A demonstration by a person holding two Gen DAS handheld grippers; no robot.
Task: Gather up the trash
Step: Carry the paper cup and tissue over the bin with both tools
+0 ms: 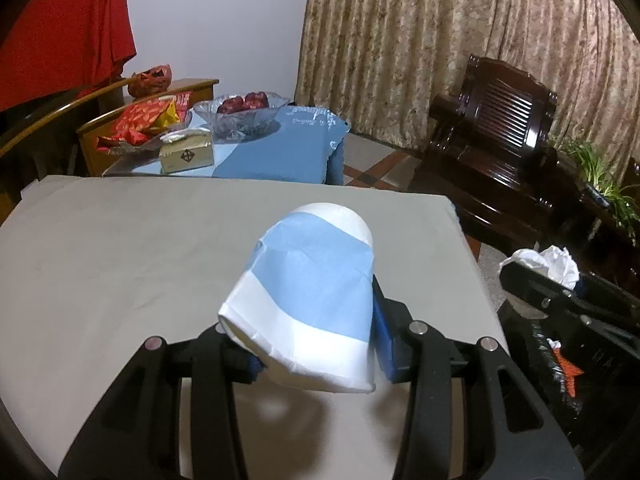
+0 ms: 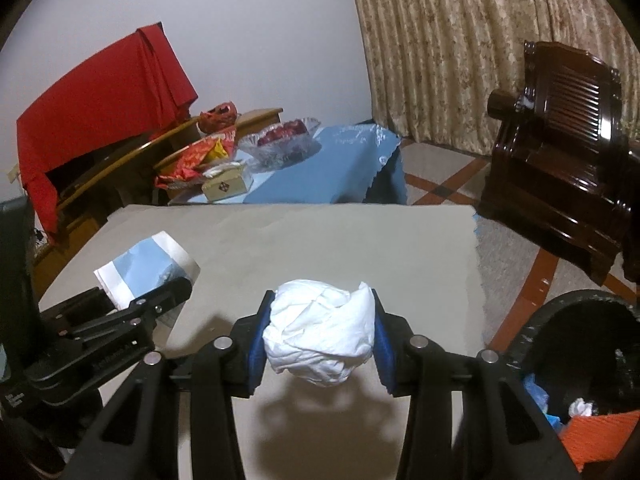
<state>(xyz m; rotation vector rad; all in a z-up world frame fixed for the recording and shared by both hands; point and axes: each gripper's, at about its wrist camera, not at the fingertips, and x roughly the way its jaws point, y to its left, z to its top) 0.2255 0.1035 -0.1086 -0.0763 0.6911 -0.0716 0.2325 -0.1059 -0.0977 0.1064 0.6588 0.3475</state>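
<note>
Though lettered, the tissue box (image 1: 186,156) stays illegible.

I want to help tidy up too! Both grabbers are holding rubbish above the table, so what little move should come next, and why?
Probably swing the right gripper sideways toward the black bin. It already clamps the crumpled white tissue clear of the grey table, and the bin sits open just beside it. The left gripper, holding the blue-and-white paper cup, could follow.
</note>
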